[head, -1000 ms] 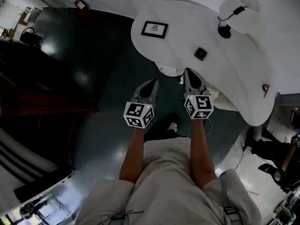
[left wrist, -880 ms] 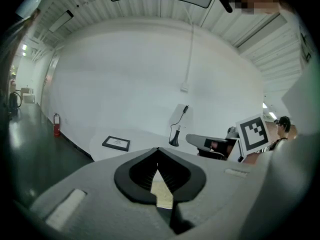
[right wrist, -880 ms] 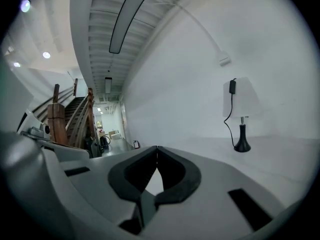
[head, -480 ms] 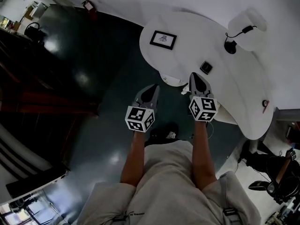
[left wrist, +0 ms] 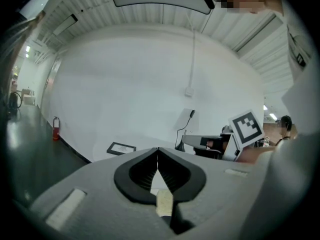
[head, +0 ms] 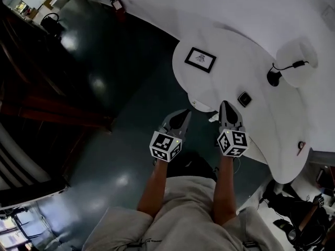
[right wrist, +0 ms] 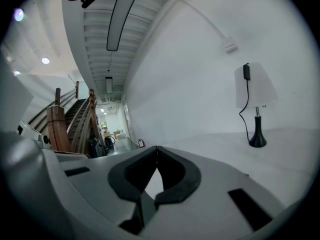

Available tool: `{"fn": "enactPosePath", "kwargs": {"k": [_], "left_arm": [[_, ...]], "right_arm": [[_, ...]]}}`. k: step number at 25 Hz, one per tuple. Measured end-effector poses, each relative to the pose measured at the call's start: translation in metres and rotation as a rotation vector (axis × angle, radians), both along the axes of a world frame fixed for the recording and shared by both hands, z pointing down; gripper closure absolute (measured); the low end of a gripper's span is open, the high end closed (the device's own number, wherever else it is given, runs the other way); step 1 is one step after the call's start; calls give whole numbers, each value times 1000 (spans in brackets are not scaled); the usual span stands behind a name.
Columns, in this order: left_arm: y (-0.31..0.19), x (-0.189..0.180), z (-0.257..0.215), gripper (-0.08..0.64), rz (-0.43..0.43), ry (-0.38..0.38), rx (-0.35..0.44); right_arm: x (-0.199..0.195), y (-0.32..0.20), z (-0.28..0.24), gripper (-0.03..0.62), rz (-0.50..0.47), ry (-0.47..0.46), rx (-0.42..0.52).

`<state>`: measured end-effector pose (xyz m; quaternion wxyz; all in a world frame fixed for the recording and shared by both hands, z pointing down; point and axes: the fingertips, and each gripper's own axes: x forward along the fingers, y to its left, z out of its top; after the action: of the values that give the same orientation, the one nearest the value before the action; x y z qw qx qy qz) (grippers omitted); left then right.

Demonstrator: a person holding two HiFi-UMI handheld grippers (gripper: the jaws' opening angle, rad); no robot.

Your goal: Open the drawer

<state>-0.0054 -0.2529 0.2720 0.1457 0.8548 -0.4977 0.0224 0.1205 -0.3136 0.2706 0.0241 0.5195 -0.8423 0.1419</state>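
A white curved table [head: 261, 124] fills the upper right of the head view. A small white part [head: 200, 104] shows just under its near edge; I cannot tell whether it is the drawer. My left gripper [head: 183, 113] is shut and empty, pointing at that edge from over the dark floor. My right gripper [head: 225, 104] is also shut and empty, its tip at the table's edge. The left gripper [left wrist: 158, 151] has its jaws together in the left gripper view. In the right gripper view the right gripper [right wrist: 157, 151] is closed the same way.
On the table lie a framed picture [head: 199, 59], a small dark square object [head: 244, 99] and a lamp [head: 293, 67] with a black cable. A staircase [right wrist: 65, 124] rises at the left. A fire extinguisher [head: 116, 5] stands by the wall.
Both grippers and the person have moved a little forward toward the table. The table and grippers sit lower and further right in the head view. Both grippers stay shut.
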Motion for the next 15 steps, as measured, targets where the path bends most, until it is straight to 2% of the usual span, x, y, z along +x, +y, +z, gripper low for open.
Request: {"fn": "enactPosePath", "kwargs": {"k": [2,7,11,15], "left_arm": [[-1,-1,11,551,-3,25,1],[-4,-10,59,551,-3,1,-32],[-11,-28,104,551,-3,-6,-47],[-42,-32,175,551,-39,33,-38]], "right_arm": [[-3,0,13,577,3,-4,2],[-11,6,57,577,-1,-2,-47],[-21,14,88,577,-24,55,-25],[-23,3,156,577,-67,119,-1]]}}
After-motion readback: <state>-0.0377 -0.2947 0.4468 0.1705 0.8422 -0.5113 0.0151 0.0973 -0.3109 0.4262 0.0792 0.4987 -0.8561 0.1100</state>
